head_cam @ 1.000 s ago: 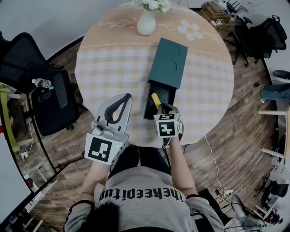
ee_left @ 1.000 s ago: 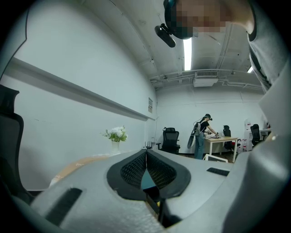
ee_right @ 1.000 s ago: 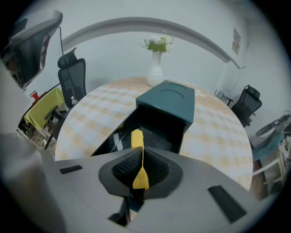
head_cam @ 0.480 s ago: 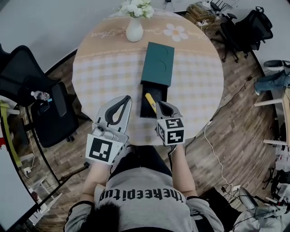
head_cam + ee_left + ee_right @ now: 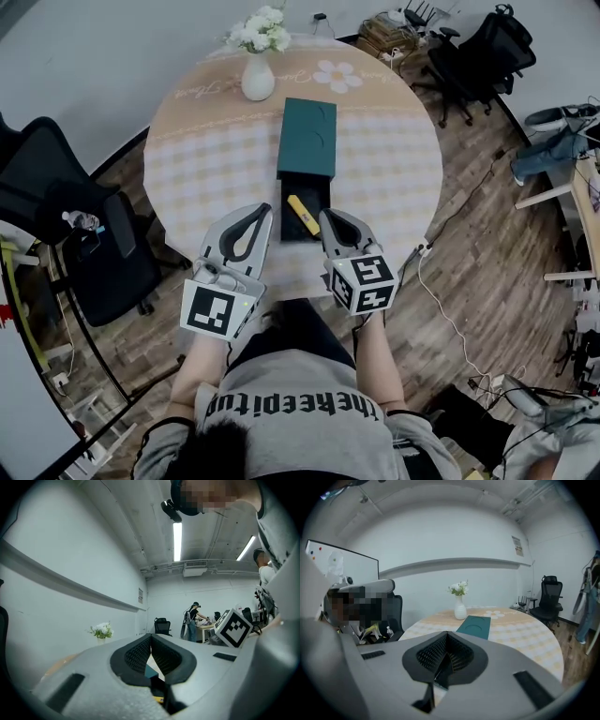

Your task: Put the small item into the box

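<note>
Two tongs hover over the near edge of the round surface point(image 5: 394, 159), one on either side of the open box.

The left tongs point(image 5: 261, 210) are clenched, tips pressed together and pads bowed into an empty loop. Nothing is held. They point toward the far edge and sit just beside the left wall of the drawer point(image 5: 317, 192), not touching it as far as the head view shows. In the left gripper view these tongs point(image 5: 151, 636) show only a sliver of the green box and a scrap of yellow below the pads.

In the middle lies the green box sleeve point(image 5: 307, 138), its long axis running from the near edge toward the far edge, where the vase point(image 5: 257, 80) stands. The dark drawer is pulled out of it toward the near edge. The small yellow item point(image 5: 302, 215) rests inside this drawer. Its long axis runs roughly along the drawer but is slanted, with the far end leaning left and the near end leaning right.

The right tongs point(image 5: 328, 217) are clenched too and carry nothing. Their tip is just beside the drawer's right wall, level with the item's near end, so they are the nearer pair. The right gripper view confirms these tongs point(image 5: 446, 634) are closed on nothing, with the sleeve point(image 5: 474, 624) straight ahead.

The item looks already placed. What remains is probably pushing the drawer toward the far edge, along the box's own length.
</note>
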Tool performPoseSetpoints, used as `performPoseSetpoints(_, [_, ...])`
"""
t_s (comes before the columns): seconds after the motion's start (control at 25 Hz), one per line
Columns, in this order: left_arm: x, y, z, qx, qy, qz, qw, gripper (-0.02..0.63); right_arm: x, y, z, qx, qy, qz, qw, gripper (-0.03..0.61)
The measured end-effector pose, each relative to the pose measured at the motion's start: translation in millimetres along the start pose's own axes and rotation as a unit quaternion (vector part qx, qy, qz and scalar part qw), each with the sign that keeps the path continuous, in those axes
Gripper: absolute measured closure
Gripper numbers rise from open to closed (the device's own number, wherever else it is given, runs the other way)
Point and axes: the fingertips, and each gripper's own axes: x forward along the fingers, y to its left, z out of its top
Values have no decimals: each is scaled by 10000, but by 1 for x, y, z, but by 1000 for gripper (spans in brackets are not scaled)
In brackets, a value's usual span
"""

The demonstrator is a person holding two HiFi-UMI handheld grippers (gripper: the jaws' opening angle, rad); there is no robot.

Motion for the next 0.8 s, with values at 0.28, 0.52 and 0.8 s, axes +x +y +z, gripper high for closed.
performPoseSetpoints(0.28, [-9, -15, 8, 276, -211, -179, 9992, 597, -33, 10, 22, -52, -513, -41, 9987, 574])
performPoseSetpoints(0.52, [-20, -28, 10, 307, -183, -250, 9990, 597, -60, 17, 33, -7, -847, -72, 9964, 573])
performPoseSetpoints(0.8, [-38, -44, 19, 384, -280, -346, 9983, 597, -88, 25, 36, 121, -1198, -148, 9926, 572])
